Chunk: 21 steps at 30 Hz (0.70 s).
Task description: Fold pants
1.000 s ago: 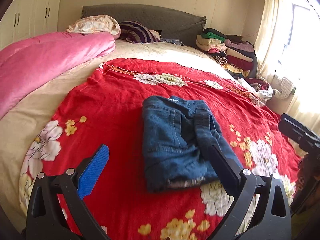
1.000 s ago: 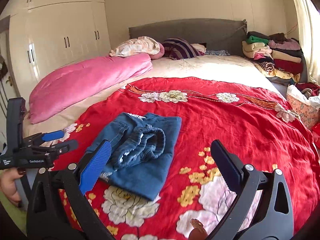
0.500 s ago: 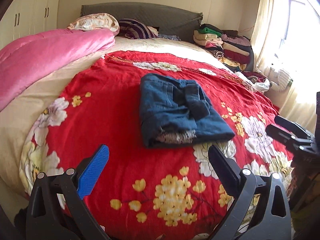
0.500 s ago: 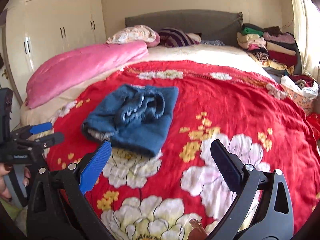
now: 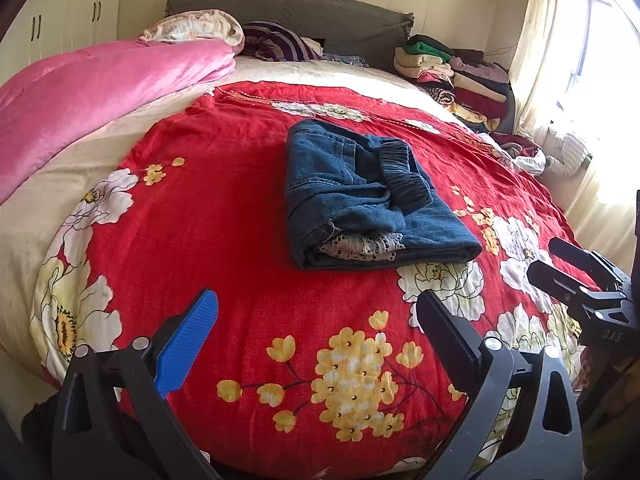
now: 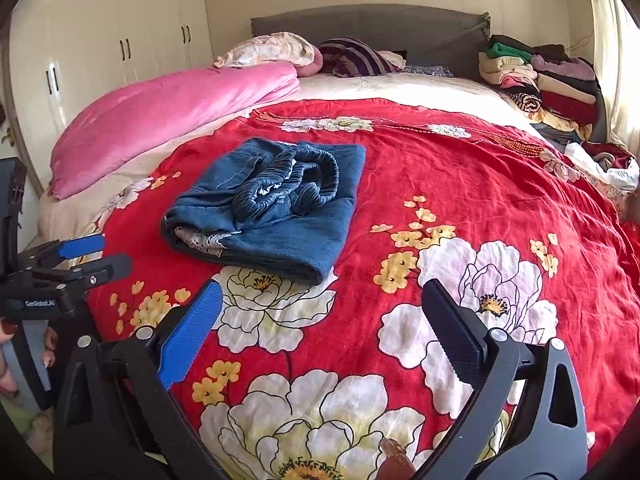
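Blue denim pants (image 5: 360, 200) lie folded into a compact bundle on the red floral bedspread (image 5: 224, 208); the elastic waistband sits on top and a lace hem shows at the near end. They also show in the right wrist view (image 6: 272, 208). My left gripper (image 5: 316, 320) is open and empty, held back from the pants over the bed's near edge. My right gripper (image 6: 322, 312) is open and empty, also well short of the pants. Each gripper shows in the other's view: the right one (image 5: 576, 280) and the left one (image 6: 84, 256).
A pink quilt (image 5: 96, 88) lies along the left side of the bed. Pillows (image 5: 200, 28) rest at the grey headboard (image 6: 368, 28). A stack of folded clothes (image 6: 536, 76) sits at the far right. White wardrobes (image 6: 112, 40) stand left; a curtained window (image 5: 568, 40) is right.
Both grippers have pulled back from the folded pants toward the foot of the bed, staying open. The pants have not moved.
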Tool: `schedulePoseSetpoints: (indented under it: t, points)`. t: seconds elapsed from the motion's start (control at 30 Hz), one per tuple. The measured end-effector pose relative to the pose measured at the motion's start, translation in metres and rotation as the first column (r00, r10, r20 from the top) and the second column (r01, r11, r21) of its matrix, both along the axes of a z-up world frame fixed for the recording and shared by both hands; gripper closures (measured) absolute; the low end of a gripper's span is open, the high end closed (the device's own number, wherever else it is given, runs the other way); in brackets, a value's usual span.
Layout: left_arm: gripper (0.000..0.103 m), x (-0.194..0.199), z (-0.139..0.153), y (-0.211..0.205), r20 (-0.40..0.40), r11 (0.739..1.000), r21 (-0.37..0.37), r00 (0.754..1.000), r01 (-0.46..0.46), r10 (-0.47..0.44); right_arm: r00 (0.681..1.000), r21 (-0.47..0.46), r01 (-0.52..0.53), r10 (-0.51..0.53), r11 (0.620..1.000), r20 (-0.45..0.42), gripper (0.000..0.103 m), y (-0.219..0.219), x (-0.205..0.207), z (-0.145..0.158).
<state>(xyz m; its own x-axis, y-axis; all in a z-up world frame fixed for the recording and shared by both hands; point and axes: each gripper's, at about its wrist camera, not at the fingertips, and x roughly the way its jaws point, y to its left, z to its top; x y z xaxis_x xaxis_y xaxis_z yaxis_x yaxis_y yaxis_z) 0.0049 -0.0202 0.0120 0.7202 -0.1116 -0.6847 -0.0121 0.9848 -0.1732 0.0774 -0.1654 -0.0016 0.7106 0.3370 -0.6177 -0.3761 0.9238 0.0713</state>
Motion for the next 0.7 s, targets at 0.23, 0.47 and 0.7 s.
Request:
schedulePoseSetpoints:
  t: [0.23,0.47,0.7]
  points:
    - [0.004,-0.0028,0.0013,-0.0011,0.0,1.0,0.004,1.0,-0.007,0.007,1.0,0.002,-0.006,0.006,1.0,-0.014,0.009,0.0013,0.0,-0.0024]
    - [0.004,-0.0029,0.0024,-0.0006,0.001,1.0,0.011,1.0,-0.014,0.014,1.0,0.004,-0.008,0.008,1.0,-0.015,0.009,0.0013,0.0004,-0.0014]
    - [0.004,-0.0034,0.0045,0.0009,-0.003,1.0,0.02,1.0,-0.024,0.024,1.0,0.0,-0.009,0.009,1.0,-0.014,0.009,0.0017,0.0003,0.0003]
